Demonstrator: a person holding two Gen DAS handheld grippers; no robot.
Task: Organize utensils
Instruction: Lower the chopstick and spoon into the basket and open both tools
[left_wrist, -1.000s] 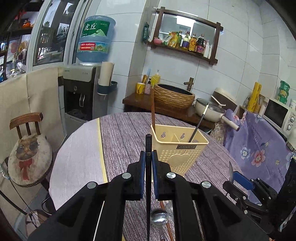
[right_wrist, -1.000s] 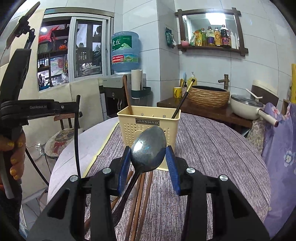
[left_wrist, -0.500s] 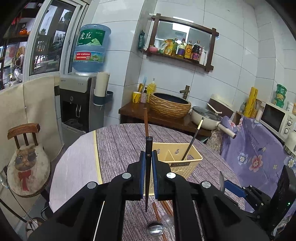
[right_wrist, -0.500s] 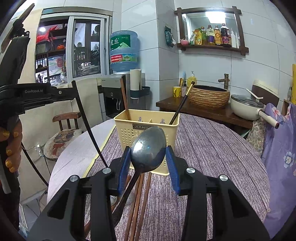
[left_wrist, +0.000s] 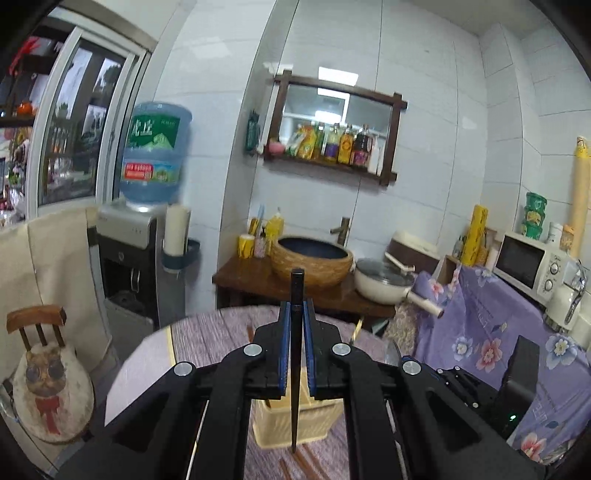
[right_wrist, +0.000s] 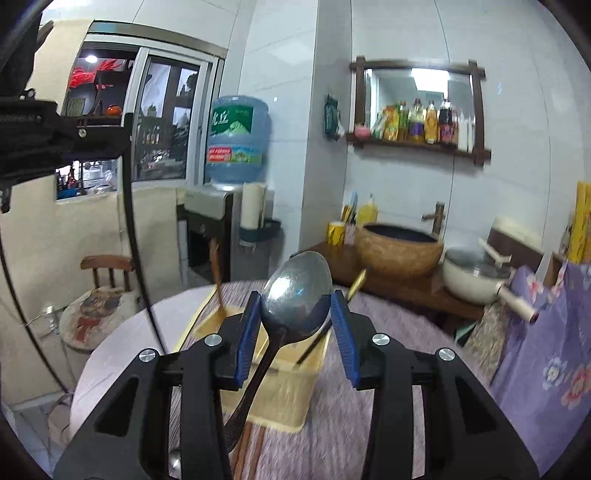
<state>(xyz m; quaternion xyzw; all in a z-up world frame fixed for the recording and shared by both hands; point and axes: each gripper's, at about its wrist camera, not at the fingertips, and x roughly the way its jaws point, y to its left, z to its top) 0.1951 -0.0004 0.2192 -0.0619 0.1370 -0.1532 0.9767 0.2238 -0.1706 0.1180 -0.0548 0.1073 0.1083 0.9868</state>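
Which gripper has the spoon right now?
The right gripper holds the metal spoon by its bowl; the left gripper clamps a thin black chopstick.

We see the pale yellow plastic utensil basket at lower centre on the round cloth-covered bench, brown wooden chopsticks lying before it.

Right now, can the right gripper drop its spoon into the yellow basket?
Probably yes. The right gripper is shut on the spoon, bowl up, right above the yellow basket. Two chopsticks already stand in it, but open space shows between them. The left gripper, holding a black chopstick, hangs nearby.
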